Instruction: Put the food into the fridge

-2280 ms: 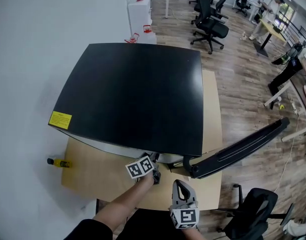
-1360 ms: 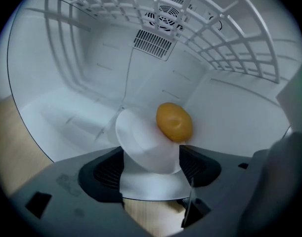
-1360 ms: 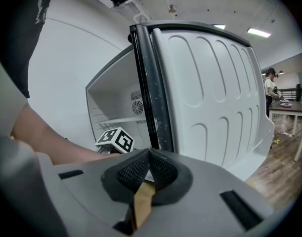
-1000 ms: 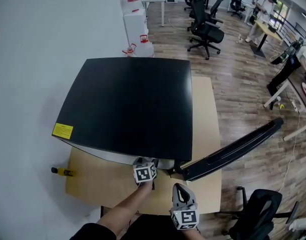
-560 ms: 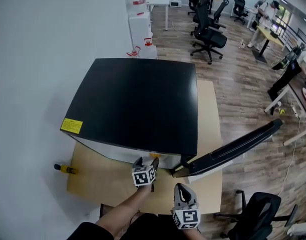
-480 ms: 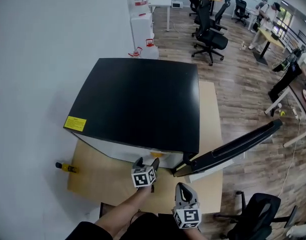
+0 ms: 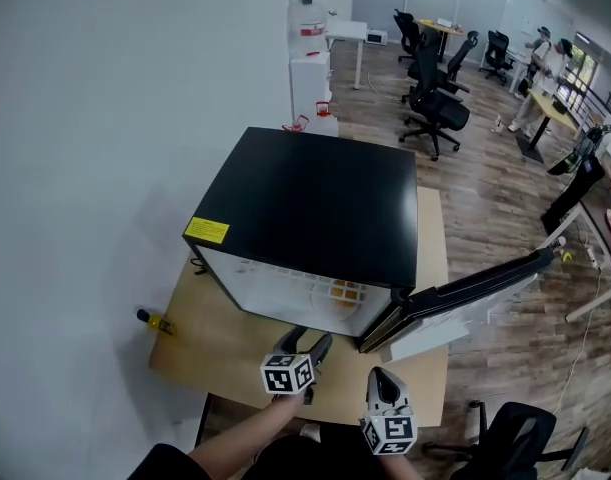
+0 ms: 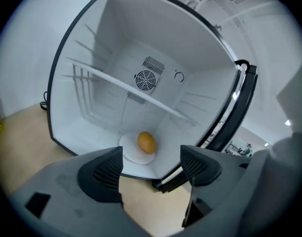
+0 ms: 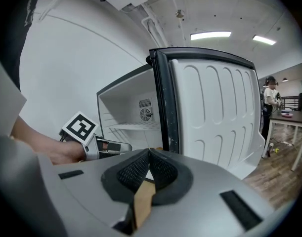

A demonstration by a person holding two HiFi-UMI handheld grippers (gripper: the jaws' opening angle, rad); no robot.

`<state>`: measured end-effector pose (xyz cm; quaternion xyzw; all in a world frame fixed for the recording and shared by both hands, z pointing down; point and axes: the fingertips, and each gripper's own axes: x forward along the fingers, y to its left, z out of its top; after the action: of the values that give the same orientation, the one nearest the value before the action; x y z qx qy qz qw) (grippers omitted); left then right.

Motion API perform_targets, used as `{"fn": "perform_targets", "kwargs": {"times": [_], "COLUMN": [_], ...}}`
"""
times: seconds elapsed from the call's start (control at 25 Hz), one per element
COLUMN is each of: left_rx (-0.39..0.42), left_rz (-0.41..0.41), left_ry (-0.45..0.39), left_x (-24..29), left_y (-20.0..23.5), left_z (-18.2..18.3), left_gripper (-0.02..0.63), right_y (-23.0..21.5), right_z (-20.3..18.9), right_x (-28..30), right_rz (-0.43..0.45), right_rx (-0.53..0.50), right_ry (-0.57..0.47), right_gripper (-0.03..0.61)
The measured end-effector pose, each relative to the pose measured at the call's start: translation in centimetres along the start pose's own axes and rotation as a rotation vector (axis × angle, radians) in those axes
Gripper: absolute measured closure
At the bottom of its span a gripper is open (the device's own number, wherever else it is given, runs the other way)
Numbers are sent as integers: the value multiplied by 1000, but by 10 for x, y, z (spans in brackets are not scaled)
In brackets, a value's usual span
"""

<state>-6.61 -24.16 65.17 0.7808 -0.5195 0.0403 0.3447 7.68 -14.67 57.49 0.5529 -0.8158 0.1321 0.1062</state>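
Orange and round, the food [image 8: 147,142] sits on a small white plate [image 8: 133,155]. The plate is on the floor of the fridge [image 8: 104,43], near the front and a bit toward the door side. The left gripper view shows this best. It also shows a round fan [image 8: 146,81] on the back wall and a white shelf [image 8: 111,80] above the food. In the head view only a bit of orange peeks out under the black top. But that view shows the whole wooden table [image 7: 200,333] and the door [image 7: 480,286] standing wide open. The right gripper view shows the bumpy white inside of the door.

The left gripper [image 8: 151,165] is just outside the fridge, in front of the food and not touching it. Its jaws are wide apart with nothing in them. The right gripper [image 9: 148,155] is nearer the door, with its jaws pressed together on nothing.
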Motion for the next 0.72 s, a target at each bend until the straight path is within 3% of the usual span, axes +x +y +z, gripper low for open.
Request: {"fn": "perform_targets", "kwargs": {"times": [0.16, 0.28, 0.4, 0.52, 0.68, 0.72], "left_rx": [2, 169, 324, 319, 334, 331], "left_rz": [-60, -94, -178, -237, -224, -215], "left_ry": [-36, -102, -159, -172, -143, -153], "left_x": [-38, -72, -107, -138, -162, -166], "left_y": [-21, -46, -89, -116, -127, -127], "left_z": [5, 17, 28, 26, 12, 11], "left_gripper": [276, 276, 278, 278, 290, 327], "right_y": [3, 5, 6, 14, 30, 32], "right_z": [4, 12, 28, 41, 48, 50], "right_x": [-17, -36, -55, -77, -97, -100], "right_rz": [4, -7, -20, -23, 14, 13], "right_rx": [4, 4, 4, 7, -17, -30], "right_ry": [21, -9, -51, -60, -45, -45], "right_gripper": [518, 518, 518, 518, 518, 518]}}
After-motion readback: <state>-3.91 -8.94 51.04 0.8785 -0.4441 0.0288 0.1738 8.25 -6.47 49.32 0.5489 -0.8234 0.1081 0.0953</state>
